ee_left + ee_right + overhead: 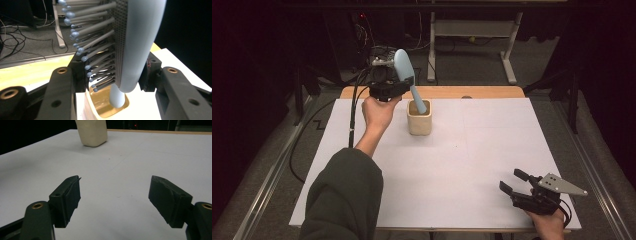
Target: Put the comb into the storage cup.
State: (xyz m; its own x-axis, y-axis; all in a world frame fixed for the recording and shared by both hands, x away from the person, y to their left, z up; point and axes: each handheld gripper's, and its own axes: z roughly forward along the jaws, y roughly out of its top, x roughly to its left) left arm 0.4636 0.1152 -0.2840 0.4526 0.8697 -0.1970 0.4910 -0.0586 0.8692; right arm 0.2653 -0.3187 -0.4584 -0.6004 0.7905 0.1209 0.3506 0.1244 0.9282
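A light blue hairbrush (402,65) stands tilted, head up, with its handle end inside a cream square cup (419,120) at the back of the table. My left gripper (397,86) is shut on the brush's head near the neck, above and left of the cup. In the left gripper view the pads squeeze the brush (140,37) from both sides, bristles pointing left, and the handle dips into the cup (106,111). My right gripper (510,180) rests open near the front right corner. Nothing lies between its jaws (115,192), and the cup (92,132) is far ahead.
A white sheet (452,165) covers the table, with a wooden edge (472,92) at the back. Cables (304,140) trail off the left side to the floor. A white desk frame (509,55) stands behind the table.
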